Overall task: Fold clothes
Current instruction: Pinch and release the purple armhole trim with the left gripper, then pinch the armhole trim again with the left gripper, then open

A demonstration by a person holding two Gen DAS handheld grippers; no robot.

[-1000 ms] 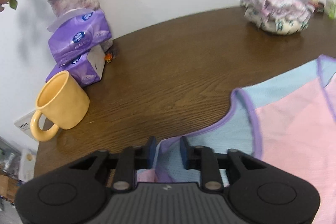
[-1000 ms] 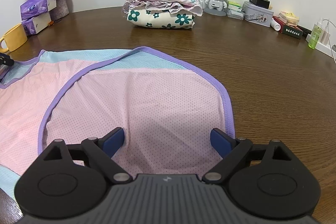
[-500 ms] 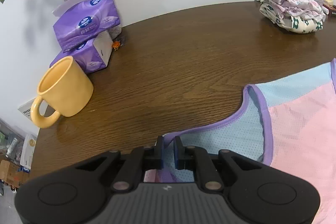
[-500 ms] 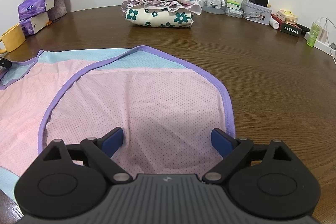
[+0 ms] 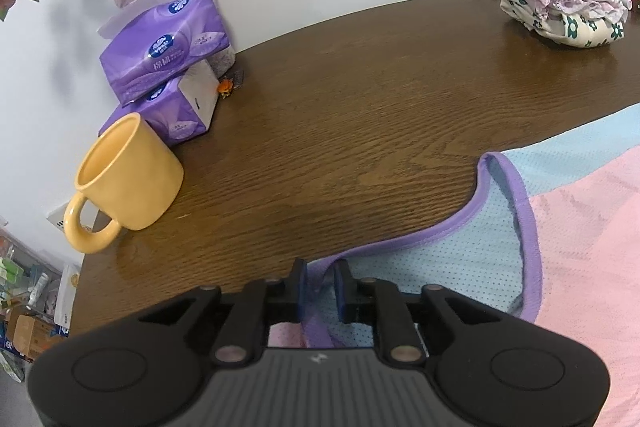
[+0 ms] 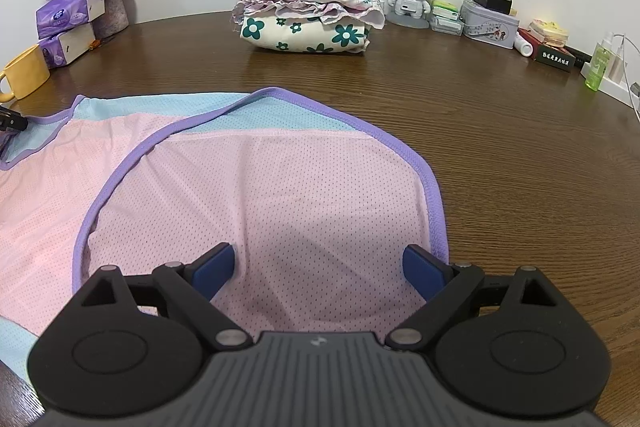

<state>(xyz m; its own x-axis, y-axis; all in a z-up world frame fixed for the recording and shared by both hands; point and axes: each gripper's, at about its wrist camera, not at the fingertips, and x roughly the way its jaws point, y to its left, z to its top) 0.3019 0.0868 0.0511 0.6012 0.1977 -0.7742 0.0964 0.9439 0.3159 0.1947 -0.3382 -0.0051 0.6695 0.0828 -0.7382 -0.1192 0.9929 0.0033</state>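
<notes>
Pink mesh garment (image 6: 304,195): L gripper (image 5: 320,281) pinching purple-trimmed edge; R gripper (image 6: 318,267) wide open.

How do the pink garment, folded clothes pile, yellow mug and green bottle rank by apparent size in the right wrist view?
1. Pink garment, though it lies nearest the camera.
2. Folded clothes pile.
3. Yellow mug, partly cut off at the edge.
4. Green bottle.

Bright, even indoor light, soft shadows, sharp focus — fisheye bending, dark corners
</notes>
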